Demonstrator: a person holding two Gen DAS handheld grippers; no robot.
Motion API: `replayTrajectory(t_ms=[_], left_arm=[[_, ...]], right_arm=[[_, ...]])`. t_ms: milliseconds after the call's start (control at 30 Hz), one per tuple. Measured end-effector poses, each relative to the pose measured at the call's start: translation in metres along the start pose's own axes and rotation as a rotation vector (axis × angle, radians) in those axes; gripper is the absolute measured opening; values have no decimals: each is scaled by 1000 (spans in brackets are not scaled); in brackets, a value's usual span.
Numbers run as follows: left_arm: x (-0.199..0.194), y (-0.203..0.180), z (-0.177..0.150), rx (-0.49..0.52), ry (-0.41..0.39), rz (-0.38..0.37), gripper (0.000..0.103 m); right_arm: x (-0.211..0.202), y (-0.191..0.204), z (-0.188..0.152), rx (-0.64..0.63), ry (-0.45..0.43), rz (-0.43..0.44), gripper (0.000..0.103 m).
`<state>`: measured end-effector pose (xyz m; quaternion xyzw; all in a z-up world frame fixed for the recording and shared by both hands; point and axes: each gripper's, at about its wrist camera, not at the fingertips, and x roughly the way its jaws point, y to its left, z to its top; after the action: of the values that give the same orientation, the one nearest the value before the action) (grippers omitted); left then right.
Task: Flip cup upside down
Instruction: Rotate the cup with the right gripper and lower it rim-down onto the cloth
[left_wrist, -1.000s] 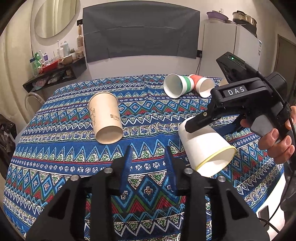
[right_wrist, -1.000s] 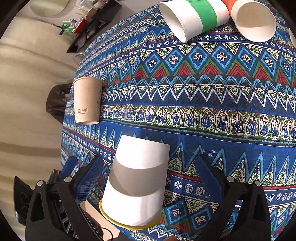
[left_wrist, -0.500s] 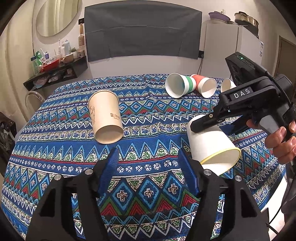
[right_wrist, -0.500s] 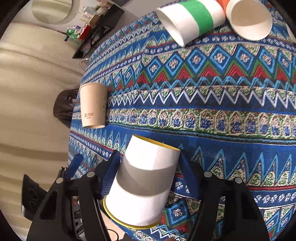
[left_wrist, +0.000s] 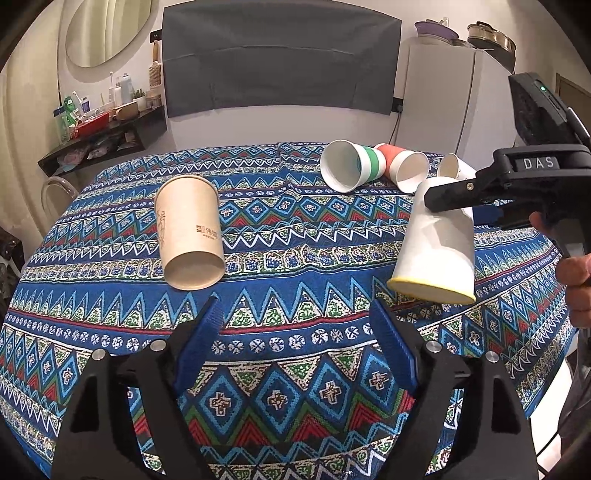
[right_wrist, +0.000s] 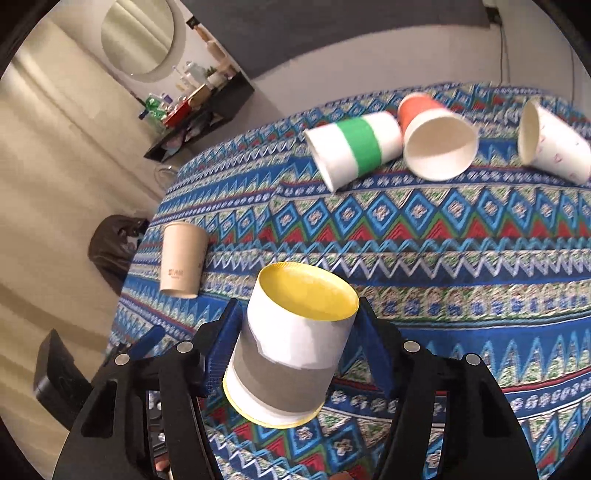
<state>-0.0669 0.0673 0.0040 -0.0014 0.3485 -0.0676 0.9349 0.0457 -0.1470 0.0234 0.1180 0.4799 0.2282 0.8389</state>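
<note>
My right gripper (right_wrist: 297, 314) is shut on a white paper cup with a yellow rim (right_wrist: 291, 350). In the left wrist view the cup (left_wrist: 436, 247) hangs mouth down and slightly tilted, just above the patterned tablecloth (left_wrist: 295, 258), held near its base by the right gripper (left_wrist: 461, 192). My left gripper (left_wrist: 295, 325) is open and empty, low over the cloth in front of the cup's left side.
A beige cup (left_wrist: 188, 232) lies on its side at the left. A green-banded cup (left_wrist: 351, 166), a red cup (left_wrist: 402, 170) and a white printed cup (right_wrist: 554, 147) lie on their sides at the far edge. A shelf (left_wrist: 103, 136) stands behind left.
The right gripper closed on the cup, lifted it and turned it from lying on its side to mouth down. The left gripper opened wider.
</note>
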Motion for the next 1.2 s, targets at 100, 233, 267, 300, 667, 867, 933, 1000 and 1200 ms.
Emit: replayTrajectory(t_ms=[100, 233, 267, 300, 667, 867, 933, 1000, 1200], left_arm=[[3, -4, 1, 3, -2, 0, 81], [6, -10, 3, 13, -2, -1, 81], [7, -12, 4, 19, -4, -1, 81], [8, -13, 4, 21, -4, -1, 81], [11, -26, 8, 55, -8, 4, 81], [10, -30, 7, 65, -7, 10, 81], [10, -31, 7, 71, -5, 14, 81], [9, -32, 5, 76, -6, 15, 81], [2, -31, 0, 59, -11, 8, 85]], right_arm=[[-9, 6, -6, -62, -88, -114, 58], [-19, 15, -17, -149, -192, -221, 58], [-21, 16, -20, -168, -215, -240, 58], [-22, 17, -23, -183, -233, -255, 58], [-21, 24, -54, -300, -333, -362, 58], [-25, 26, -64, -326, -354, -353, 58], [-26, 26, -65, -326, -357, -342, 63], [-27, 27, -68, -331, -362, -339, 72], [-39, 34, -80, -343, -386, -332, 85]])
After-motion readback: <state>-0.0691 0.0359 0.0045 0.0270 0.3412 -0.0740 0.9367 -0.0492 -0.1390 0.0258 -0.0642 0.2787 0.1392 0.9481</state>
